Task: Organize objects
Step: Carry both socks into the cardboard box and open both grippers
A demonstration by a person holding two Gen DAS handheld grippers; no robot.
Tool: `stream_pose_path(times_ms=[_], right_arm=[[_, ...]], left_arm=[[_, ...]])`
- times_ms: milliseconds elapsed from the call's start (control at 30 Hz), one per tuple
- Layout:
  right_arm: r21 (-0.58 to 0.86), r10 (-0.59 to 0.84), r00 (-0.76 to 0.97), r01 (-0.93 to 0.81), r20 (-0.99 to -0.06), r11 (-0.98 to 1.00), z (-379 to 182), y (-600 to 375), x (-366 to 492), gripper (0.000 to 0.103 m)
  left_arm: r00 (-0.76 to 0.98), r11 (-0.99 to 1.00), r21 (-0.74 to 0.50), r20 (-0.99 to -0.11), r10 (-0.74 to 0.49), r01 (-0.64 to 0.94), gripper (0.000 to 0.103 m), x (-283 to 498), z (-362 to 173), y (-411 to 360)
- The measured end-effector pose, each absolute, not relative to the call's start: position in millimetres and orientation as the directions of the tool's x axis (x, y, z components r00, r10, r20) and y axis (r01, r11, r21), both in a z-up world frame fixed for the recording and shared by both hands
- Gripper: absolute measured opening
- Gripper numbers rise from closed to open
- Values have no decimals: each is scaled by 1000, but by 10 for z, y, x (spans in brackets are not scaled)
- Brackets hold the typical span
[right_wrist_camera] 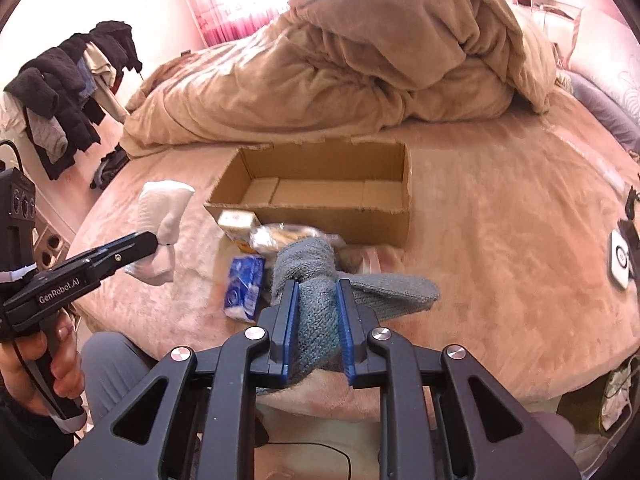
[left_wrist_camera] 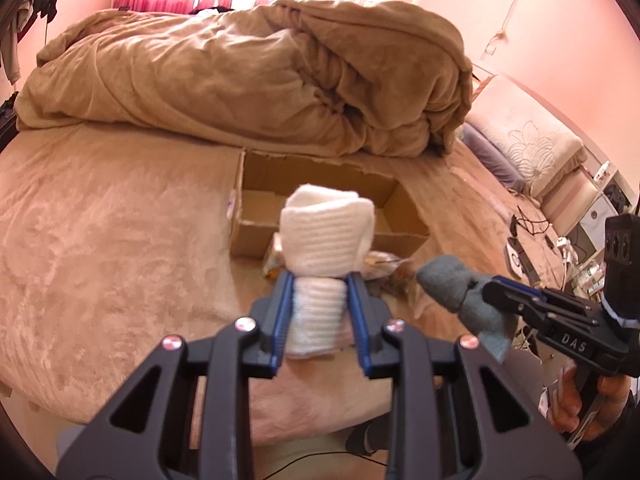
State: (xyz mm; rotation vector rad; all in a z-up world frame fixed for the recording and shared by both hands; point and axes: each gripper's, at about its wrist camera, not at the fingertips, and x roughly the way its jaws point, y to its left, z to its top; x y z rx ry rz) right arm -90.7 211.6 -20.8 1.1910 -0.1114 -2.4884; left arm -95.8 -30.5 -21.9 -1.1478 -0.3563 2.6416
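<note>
My left gripper (left_wrist_camera: 318, 280) is shut on a folded white sock (left_wrist_camera: 326, 236) and holds it above the bed, in front of an open cardboard box (left_wrist_camera: 256, 236). The left gripper (right_wrist_camera: 154, 242) and white sock (right_wrist_camera: 162, 212) also show in the right wrist view. My right gripper (right_wrist_camera: 318, 284) is shut on a grey knitted sock (right_wrist_camera: 316, 280), held over the bed near the box (right_wrist_camera: 320, 216). The right gripper (left_wrist_camera: 486, 290) with the grey sock (left_wrist_camera: 452, 284) shows at the right of the left wrist view.
Snack packets (right_wrist_camera: 276, 236), a small yellow box (right_wrist_camera: 237, 222) and a blue packet (right_wrist_camera: 242, 286) lie in front of the box. A heaped tan duvet (right_wrist_camera: 360, 60) lies behind it. Clothes (right_wrist_camera: 60, 92) hang at the left. Pillows (left_wrist_camera: 524, 140) and cables lie at the right.
</note>
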Motion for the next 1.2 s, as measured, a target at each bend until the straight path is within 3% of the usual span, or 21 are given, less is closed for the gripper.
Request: stream_pose_path(times_ms=[633, 1200], right_arm=[[218, -392, -655, 335, -646, -917, 294, 2244, -1614, 20], [229, -391, -624, 327, -677, -917, -278, 2164, -2493, 20]], left_arm=[[-677, -946, -296, -669, 306, -135, 28, -1595, 87, -86], [-586, -936, -324, -735, 341, -137, 28, -2548, -585, 291]])
